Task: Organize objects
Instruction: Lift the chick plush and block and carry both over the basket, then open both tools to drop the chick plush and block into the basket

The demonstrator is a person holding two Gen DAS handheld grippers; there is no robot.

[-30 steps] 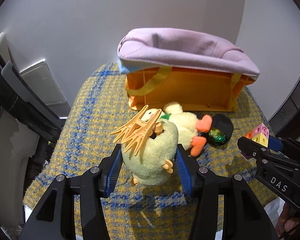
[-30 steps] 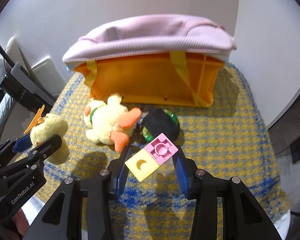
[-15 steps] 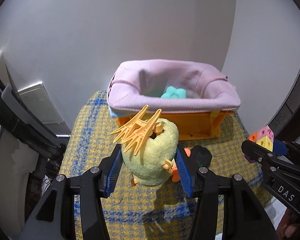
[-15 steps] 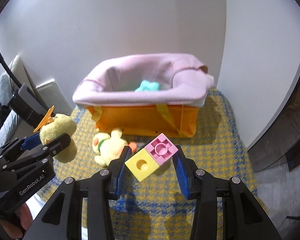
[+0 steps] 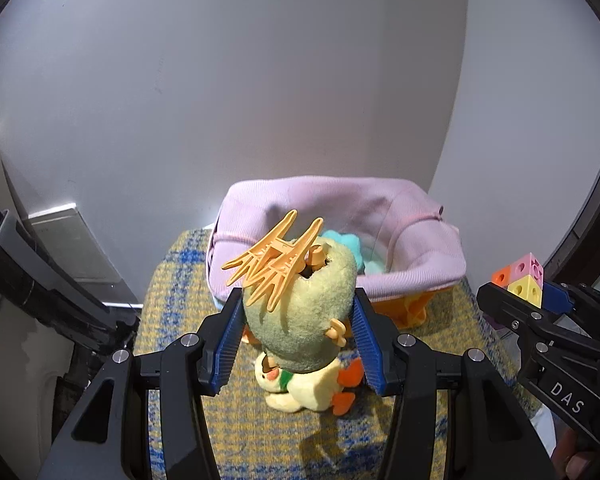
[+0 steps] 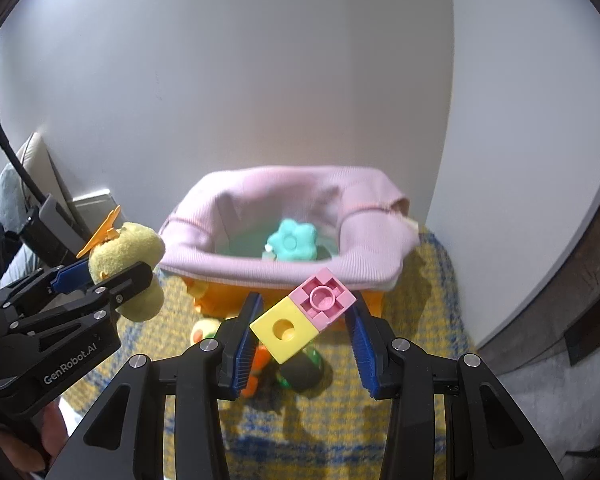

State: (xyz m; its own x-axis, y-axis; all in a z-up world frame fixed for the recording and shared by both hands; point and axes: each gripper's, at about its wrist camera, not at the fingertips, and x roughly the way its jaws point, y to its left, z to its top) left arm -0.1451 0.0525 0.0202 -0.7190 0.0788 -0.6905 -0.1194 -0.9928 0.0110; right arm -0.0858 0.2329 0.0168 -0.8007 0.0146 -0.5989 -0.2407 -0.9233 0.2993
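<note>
- Far left in your left wrist cam: dark hinged gear (image 5: 40, 280) by the wall, can't tell what it is, plus a grey panel (image 5: 72, 248) leaning behind it.
- Your left claw (image 5: 298, 334) is clamped on a yellow-green plush (image 5: 300, 316). Both blue pads press its sides, so the jaws are only as wide as the toy, w/ the toy up off the table.
- An orange hair clip (image 5: 274, 270) is stuck on top of that plush, prongs fanned out to the left.
- Right under the claw, a yellow duck plush (image 5: 304, 390) w/ orange feet lies on the table (image 5: 172, 320), which has a yellow/blue woven cover.
- Behind it is the orange basket (image 5: 412, 308) w/ pink fabric liner (image 5: 380, 216) folded over the rim, at the back of the table near the wall. A teal flower toy (image 6: 292, 240) sits inside.
- In the right wrist cam a dark round thing w/ green bits (image 6: 302, 368) lies on the table below the claw, near the duck's feet. Too blurry to say more.
- Your right claw (image 6: 300, 334) is partly open and gripping a block stack (image 6: 304, 316) tilted diagonal btw the pads: yellow cube lower left, pink cube upper right. The left cam shows an orange cube too.
- It's in the air, in front of the basket's near rim.
- Bottom right corner of the left cam: bit of your hand (image 5: 580, 464) on the handle.
</note>
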